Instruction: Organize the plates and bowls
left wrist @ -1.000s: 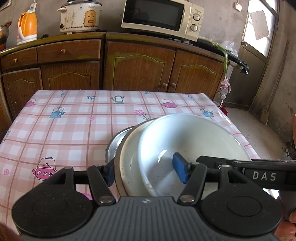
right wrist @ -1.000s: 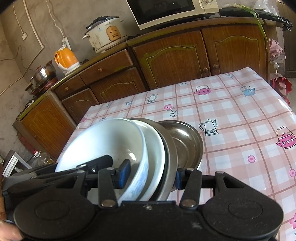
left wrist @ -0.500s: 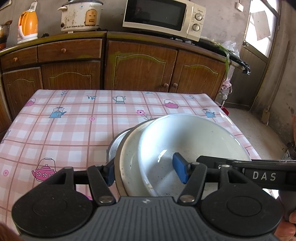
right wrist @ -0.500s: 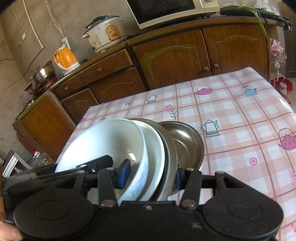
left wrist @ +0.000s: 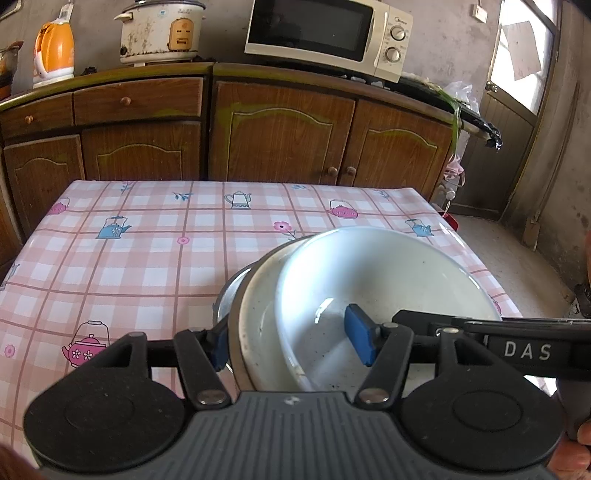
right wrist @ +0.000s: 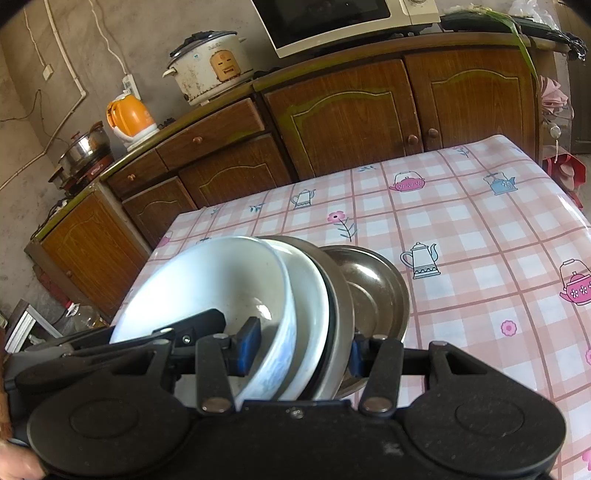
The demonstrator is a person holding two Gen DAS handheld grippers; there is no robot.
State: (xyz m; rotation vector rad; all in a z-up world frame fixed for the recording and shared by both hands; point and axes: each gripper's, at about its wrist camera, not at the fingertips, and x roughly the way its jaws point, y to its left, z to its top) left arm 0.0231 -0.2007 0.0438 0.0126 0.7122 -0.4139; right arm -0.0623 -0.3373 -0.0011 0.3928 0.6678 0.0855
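A tilted stack of dishes is held above the pink checked table [left wrist: 147, 258]. It has a white bowl [left wrist: 388, 280] in front, a white dish [left wrist: 258, 317] behind it and a steel bowl [right wrist: 373, 288] at the back. In the right wrist view the white bowl [right wrist: 221, 280] is at the left. My left gripper [left wrist: 291, 343] is shut on the stack's rims, one blue pad inside the white bowl. My right gripper [right wrist: 301, 350] is shut on the same stack from the opposite side. Its black body shows in the left wrist view [left wrist: 517, 349].
Brown wooden cabinets [left wrist: 280, 125] stand behind the table with a microwave [left wrist: 325, 37], a rice cooker [left wrist: 159, 29] and an orange kettle [left wrist: 55, 48] on top. A door [left wrist: 517, 92] is at the right. The table's right edge [right wrist: 554, 177] drops to the floor.
Both grippers and the held stack have lifted slightly and drifted a little; the table sits lower in view. The grips have not changed.
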